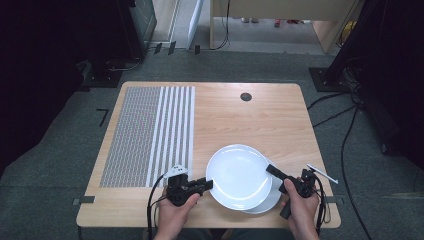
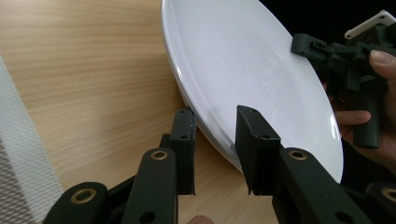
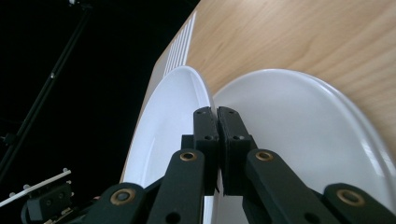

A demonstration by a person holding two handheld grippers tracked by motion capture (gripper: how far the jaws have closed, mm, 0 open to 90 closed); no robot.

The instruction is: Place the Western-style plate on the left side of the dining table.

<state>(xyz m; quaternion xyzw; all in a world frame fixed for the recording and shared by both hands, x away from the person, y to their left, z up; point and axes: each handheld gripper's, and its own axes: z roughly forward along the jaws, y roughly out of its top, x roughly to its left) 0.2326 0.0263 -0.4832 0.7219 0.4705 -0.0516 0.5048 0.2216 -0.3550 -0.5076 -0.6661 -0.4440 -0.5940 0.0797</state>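
Two white plates are stacked near the table's front edge. The upper plate (image 1: pixel 237 172) sits shifted left and tilted over the lower plate (image 1: pixel 272 201), which lies flat on the wood. My left gripper (image 1: pixel 209 184) is shut on the upper plate's left rim; in the left gripper view its jaws (image 2: pixel 217 114) straddle the edge of that plate (image 2: pixel 243 60). My right gripper (image 1: pixel 270 170) is shut on the opposite rim. In the right gripper view its jaws (image 3: pixel 215 109) pinch the thin edge of the upper plate (image 3: pixel 163 121), with the lower plate (image 3: pixel 299 126) to their right.
A white mesh mat with a striped band (image 1: pixel 150 132) covers the left third of the wooden table (image 1: pixel 260 120). A dark round grommet (image 1: pixel 245 96) sits near the far edge. Cables run over the grey floor to the right (image 1: pixel 345 150).
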